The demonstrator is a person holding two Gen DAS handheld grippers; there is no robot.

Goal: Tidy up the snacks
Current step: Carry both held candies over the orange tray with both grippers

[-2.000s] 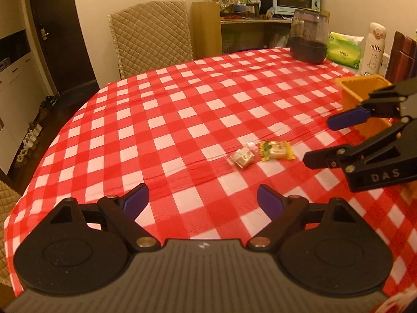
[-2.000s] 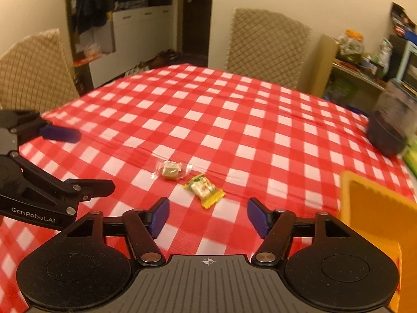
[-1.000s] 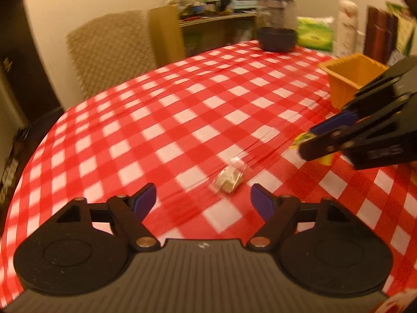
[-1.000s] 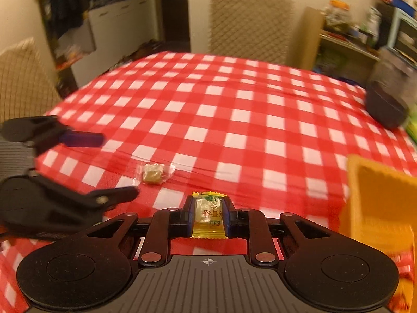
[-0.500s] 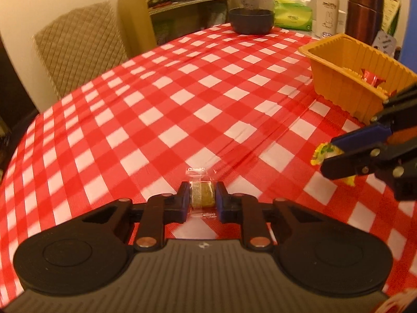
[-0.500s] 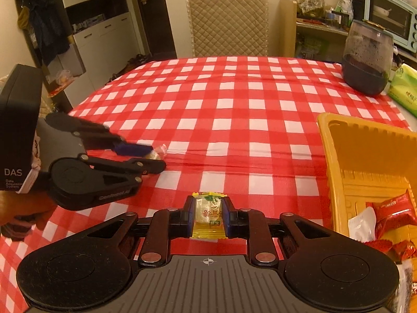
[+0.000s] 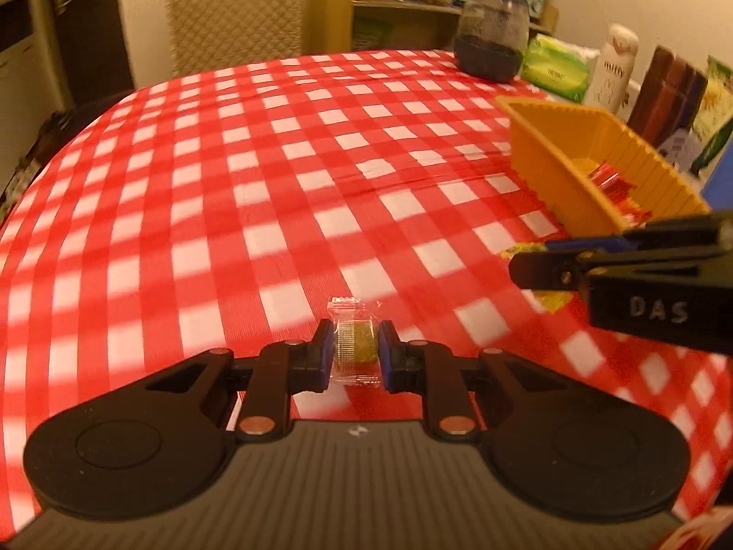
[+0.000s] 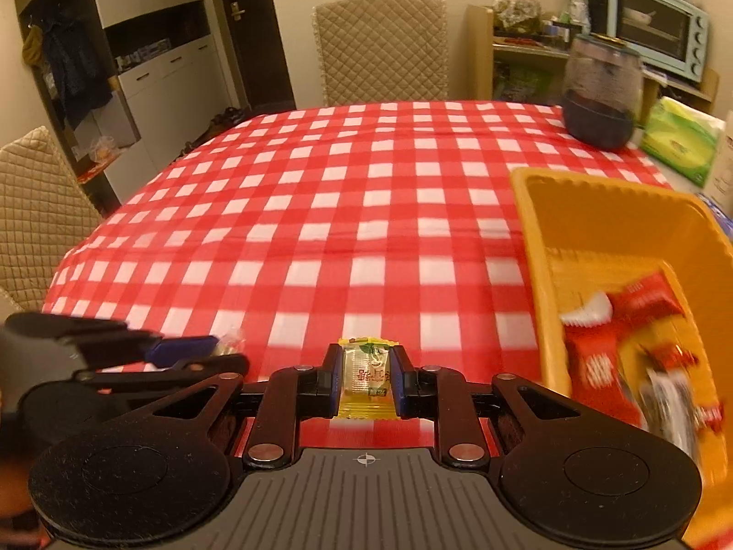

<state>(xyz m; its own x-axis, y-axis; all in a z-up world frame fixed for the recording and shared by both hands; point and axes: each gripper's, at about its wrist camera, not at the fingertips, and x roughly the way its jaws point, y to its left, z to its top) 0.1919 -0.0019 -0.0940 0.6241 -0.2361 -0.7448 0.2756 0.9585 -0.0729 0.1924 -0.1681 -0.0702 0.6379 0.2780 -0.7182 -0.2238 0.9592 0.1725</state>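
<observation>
My left gripper (image 7: 355,347) is shut on a clear-wrapped snack (image 7: 354,349) and holds it above the red checked tablecloth (image 7: 284,192). My right gripper (image 8: 366,378) is shut on a yellow snack packet (image 8: 365,382), just left of the orange basket (image 8: 538,247). The basket holds several red and white snack packs (image 8: 632,321). In the left wrist view the right gripper (image 7: 540,259) enters from the right, in front of the basket (image 7: 549,169). In the right wrist view the left gripper (image 8: 215,350) shows at lower left with its snack.
A dark jar (image 8: 600,96), a green tissue pack (image 8: 680,144) and a white bottle (image 7: 614,68) stand at the table's far right. Quilted chairs (image 8: 380,46) stand behind and left (image 8: 32,211) of the table. A toaster oven (image 8: 655,23) sits on a shelf.
Both grippers closed on the two snacks that lay on the cloth and lifted them. Both have moved right toward the orange basket, which now looms larger in the right wrist view.
</observation>
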